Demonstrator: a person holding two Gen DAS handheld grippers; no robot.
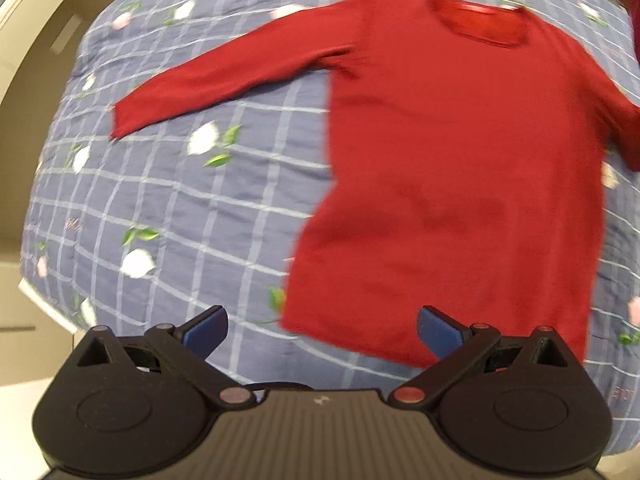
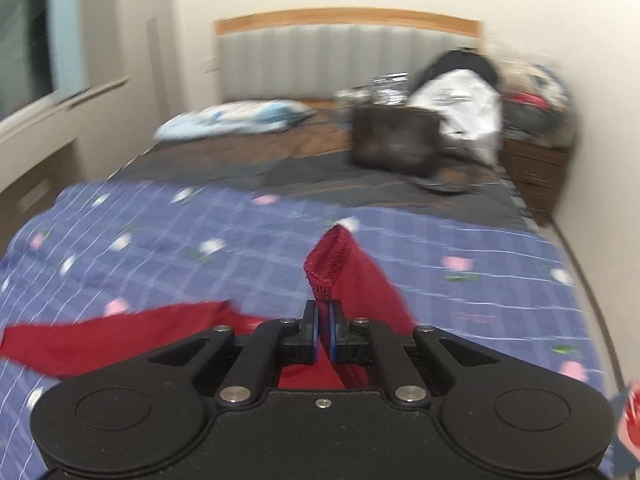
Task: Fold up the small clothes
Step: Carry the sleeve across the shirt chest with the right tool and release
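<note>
A small red long-sleeved top (image 1: pixel 448 168) lies flat on a blue checked floral bedspread (image 1: pixel 168 200), neckline at the far side, one sleeve (image 1: pixel 224 76) stretched out to the left. My left gripper (image 1: pixel 322 330) hovers open above the hem's near left corner, blue pads wide apart and holding nothing. In the right wrist view my right gripper (image 2: pixel 323 322) is shut on the cuff end of the other red sleeve (image 2: pixel 340 264), which stands up from between the pads. More red fabric (image 2: pixel 100 340) trails to the left below it.
The bedspread (image 2: pixel 160 248) covers the near part of a bed with a grey padded headboard (image 2: pixel 344 60). Farther back lie a pale blue pillow (image 2: pixel 236 118), a dark brown bag (image 2: pixel 394 140) and a pile of clothes (image 2: pixel 464 92). A wooden nightstand (image 2: pixel 536 172) stands at the right.
</note>
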